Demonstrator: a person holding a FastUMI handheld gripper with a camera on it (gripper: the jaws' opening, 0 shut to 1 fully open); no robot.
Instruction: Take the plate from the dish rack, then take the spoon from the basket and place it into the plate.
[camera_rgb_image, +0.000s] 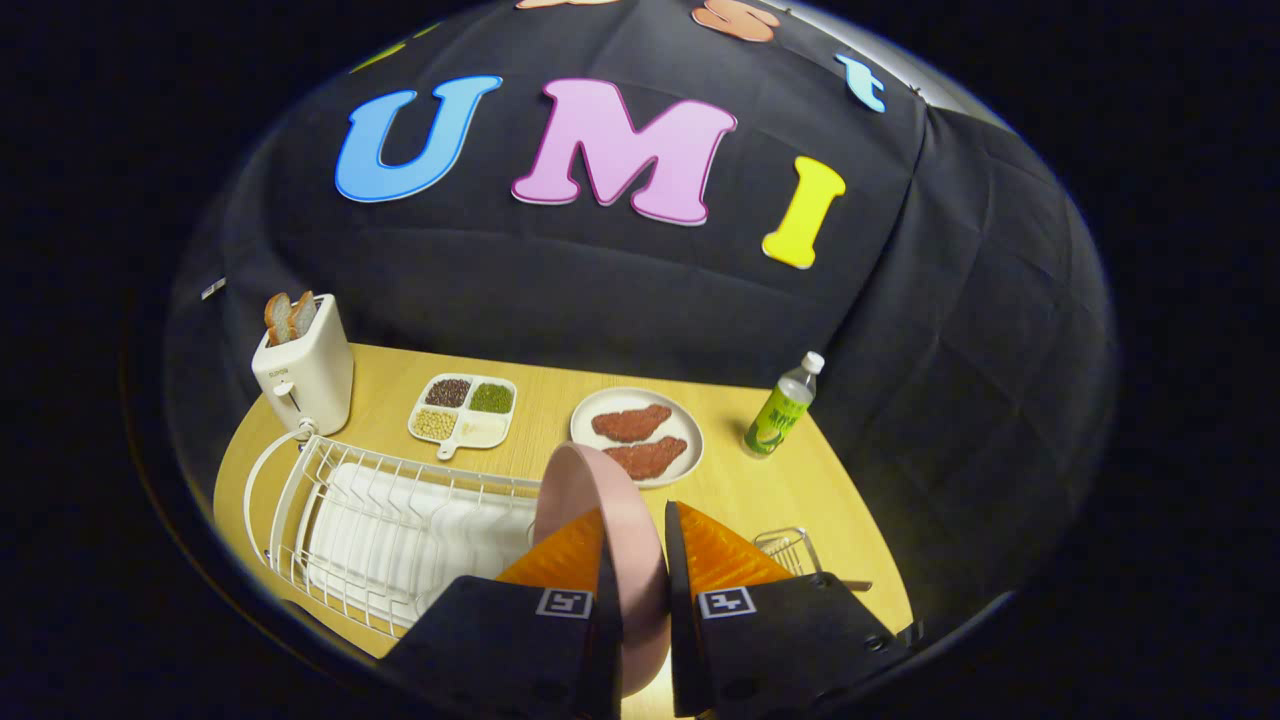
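Right now the gripper has its fingers pinching the pink plate on edge, upright above the counter, just beside the white dish rack. Beyond them to the right sits the wire basket.

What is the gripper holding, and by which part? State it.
The gripper is shut on the pink plate, held on edge, both fingers pressing its two faces near the rim.

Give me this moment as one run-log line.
tongs: shut on pink plate | plate: on edge, above dish rack | spoon: not yet picked | basket: just right of fingers
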